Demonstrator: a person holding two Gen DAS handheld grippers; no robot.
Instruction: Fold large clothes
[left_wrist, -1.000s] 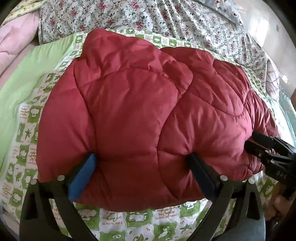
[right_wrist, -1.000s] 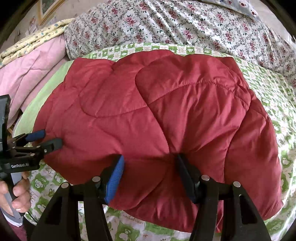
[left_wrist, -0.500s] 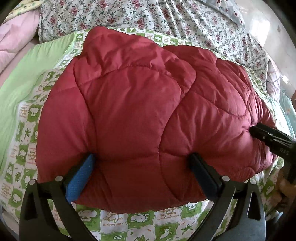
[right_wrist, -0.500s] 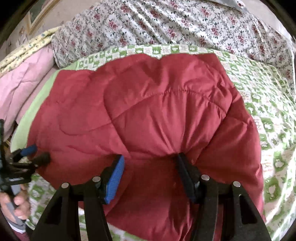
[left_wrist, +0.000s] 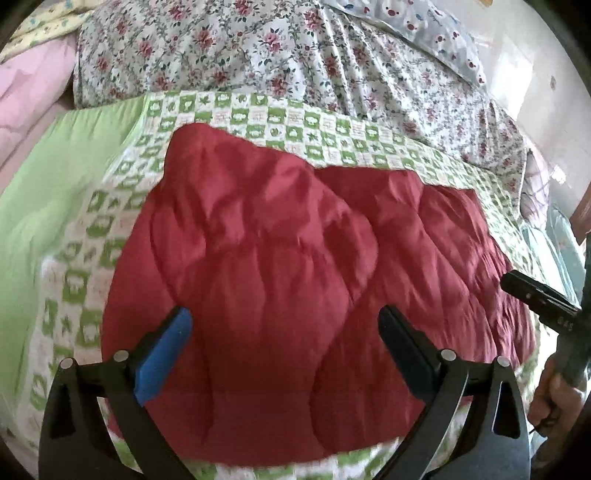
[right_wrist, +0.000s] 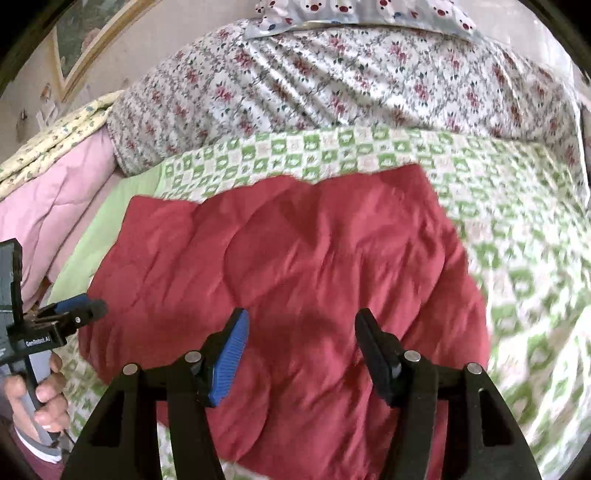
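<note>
Bed (left_wrist: 258, 114): green-check sheet, floral quilt (left_wrist: 295, 55) behind. Red jacket (left_wrist: 295, 258) folded into a thick pad, lying mid-sheet. Gone from both grips since half a second back; pulled away and raised, more sheet showing past the far edge. Likely fold done, release finished. Left gripper (left_wrist: 282, 343): jaws wide, nothing pinched, padding only below. Right gripper (right_wrist: 301, 350): jaws apart, empty too. Frames motion-blurred; jacket's near edge cut off behind the fingers; sleeves, collar not made out.
</note>
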